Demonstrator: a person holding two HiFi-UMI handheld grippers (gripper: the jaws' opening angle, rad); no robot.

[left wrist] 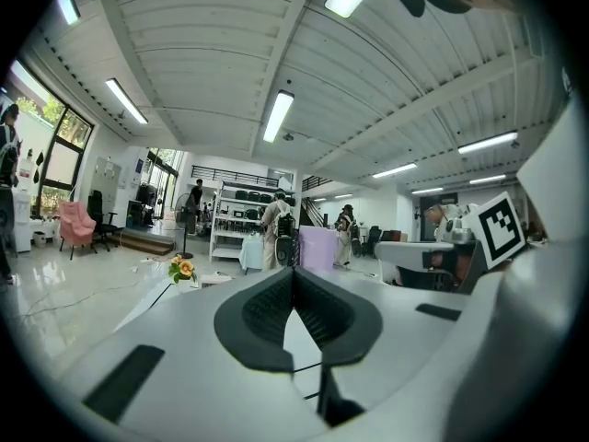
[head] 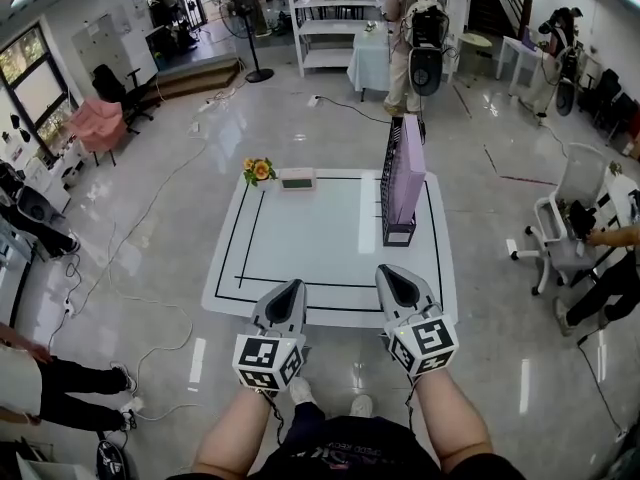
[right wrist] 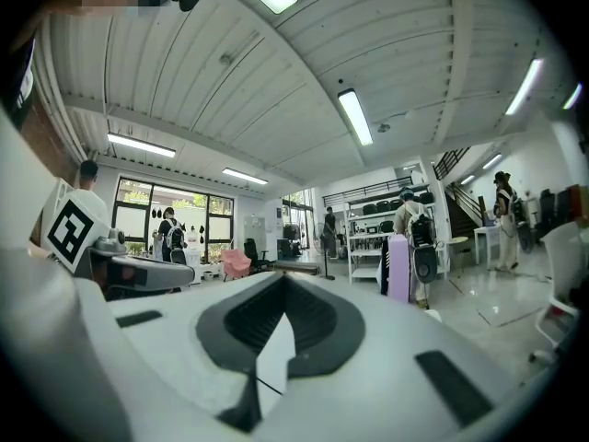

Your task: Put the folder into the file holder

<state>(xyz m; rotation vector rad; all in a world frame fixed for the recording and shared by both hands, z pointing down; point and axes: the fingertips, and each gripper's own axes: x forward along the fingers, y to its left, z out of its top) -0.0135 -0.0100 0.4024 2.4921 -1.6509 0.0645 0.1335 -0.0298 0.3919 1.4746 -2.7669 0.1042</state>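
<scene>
Lilac and upright, the folder (head: 408,173) stands inside the black mesh file holder (head: 389,183), pressed along the holder's right side. Judged from that, the placing itself looks done: the folder is in, it leans on nothing else, and no second folder lies anywhere on the white table (head: 300,238) waiting its turn. What may be left is only to draw the hands away.

The left gripper (head: 296,286) sits well short of the file holder, toward the person and to the holder's left, over the table's near edge. Its jaws are pressed together with nothing between them. The right gripper (head: 393,272) is just on the near side of the file holder, almost in line with it and apart from it. Its jaws are likewise closed on nothing. Neither touches the folder or the holder.

Counted: one folder, one file holder, one table, two grippers. There is also one small bunch of yellow flowers (head: 259,171), to the left of the file holder by the table's far edge. One small white box (head: 297,179) lies between the flowers and the holder, closer to the flowers.
</scene>
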